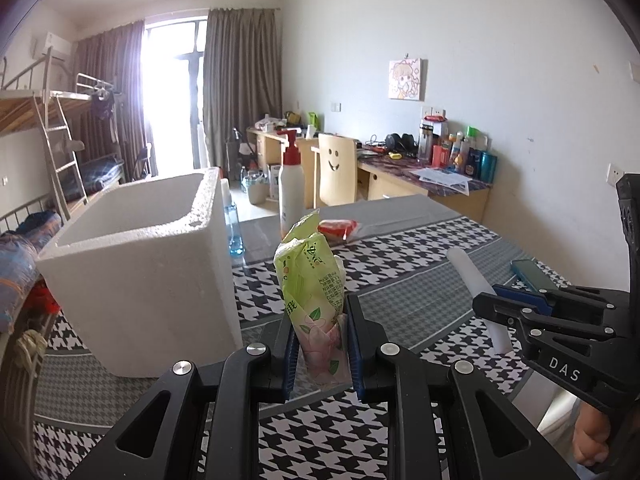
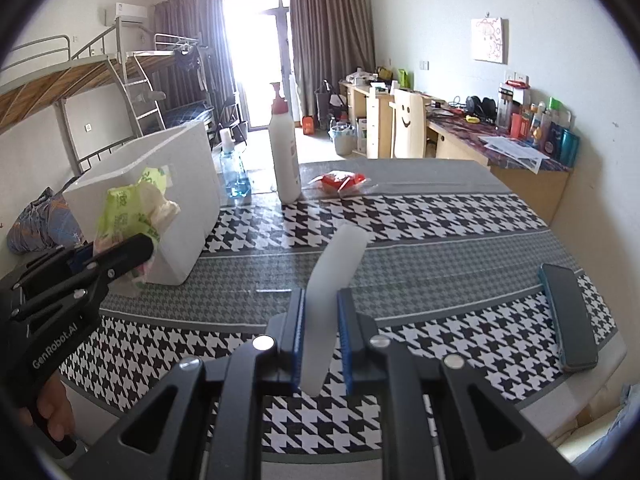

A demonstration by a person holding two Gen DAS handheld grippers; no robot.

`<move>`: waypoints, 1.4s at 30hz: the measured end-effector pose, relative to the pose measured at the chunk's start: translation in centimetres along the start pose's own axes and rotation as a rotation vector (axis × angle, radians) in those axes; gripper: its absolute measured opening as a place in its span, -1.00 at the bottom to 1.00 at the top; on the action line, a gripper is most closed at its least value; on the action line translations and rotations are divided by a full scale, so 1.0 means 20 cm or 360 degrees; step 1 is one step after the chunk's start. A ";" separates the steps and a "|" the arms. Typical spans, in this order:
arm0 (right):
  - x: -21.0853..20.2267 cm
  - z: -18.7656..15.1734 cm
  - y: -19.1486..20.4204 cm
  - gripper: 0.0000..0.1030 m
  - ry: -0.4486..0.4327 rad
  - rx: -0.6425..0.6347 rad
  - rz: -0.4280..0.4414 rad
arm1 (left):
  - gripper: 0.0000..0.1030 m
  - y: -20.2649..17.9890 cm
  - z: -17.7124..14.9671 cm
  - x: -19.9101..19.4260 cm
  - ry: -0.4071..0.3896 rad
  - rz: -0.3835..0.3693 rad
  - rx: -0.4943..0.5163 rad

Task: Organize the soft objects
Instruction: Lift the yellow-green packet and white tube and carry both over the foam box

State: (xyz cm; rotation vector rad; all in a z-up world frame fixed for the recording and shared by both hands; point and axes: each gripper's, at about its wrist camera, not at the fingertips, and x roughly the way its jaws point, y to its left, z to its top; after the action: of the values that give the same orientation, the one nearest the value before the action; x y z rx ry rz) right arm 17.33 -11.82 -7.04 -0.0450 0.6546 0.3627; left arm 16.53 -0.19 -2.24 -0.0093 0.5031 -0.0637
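My left gripper (image 1: 321,340) is shut on a green tissue pack (image 1: 314,280), held upright above the table just right of the white foam box (image 1: 140,272). The pack (image 2: 128,212) and left gripper (image 2: 120,258) also show in the right wrist view, in front of the box (image 2: 188,184). My right gripper (image 2: 320,336) is shut on a white foam strip (image 2: 332,284), tilted above the table. It also shows in the left wrist view (image 1: 516,308), with the strip (image 1: 476,276).
A houndstooth cloth (image 2: 420,220) covers the table. On it stand a white pump bottle (image 2: 284,152), a blue spray bottle (image 2: 234,176) and a red packet (image 2: 340,182); a dark phone (image 2: 570,316) lies at the right edge. Desks, chair and bunk beds stand behind.
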 end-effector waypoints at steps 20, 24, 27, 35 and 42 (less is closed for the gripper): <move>-0.07 0.14 0.09 -0.63 -0.0151 -0.0107 0.0063 | -0.56 0.04 0.14 -0.07 -0.0140 0.0100 0.0035; -0.09 0.17 0.11 -0.63 -0.0181 -0.0127 0.0077 | -0.56 0.06 0.17 -0.09 -0.0176 0.0110 0.0029; -0.09 0.19 0.13 -0.63 -0.0191 -0.0135 0.0093 | -0.56 0.09 0.19 -0.10 -0.0185 0.0120 0.0009; -0.11 0.23 0.18 -0.63 -0.0226 -0.0168 0.0131 | -0.56 0.15 0.23 -0.10 -0.0210 0.0166 -0.0015; -0.10 0.28 0.21 -0.63 -0.0248 -0.0196 0.0147 | -0.56 0.20 0.26 -0.11 -0.0235 0.0223 -0.0033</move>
State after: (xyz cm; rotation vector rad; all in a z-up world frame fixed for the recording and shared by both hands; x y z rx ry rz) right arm 17.71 -7.61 -1.01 -0.1031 0.4805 0.4907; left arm 17.32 3.90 3.35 0.0010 0.3558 0.0788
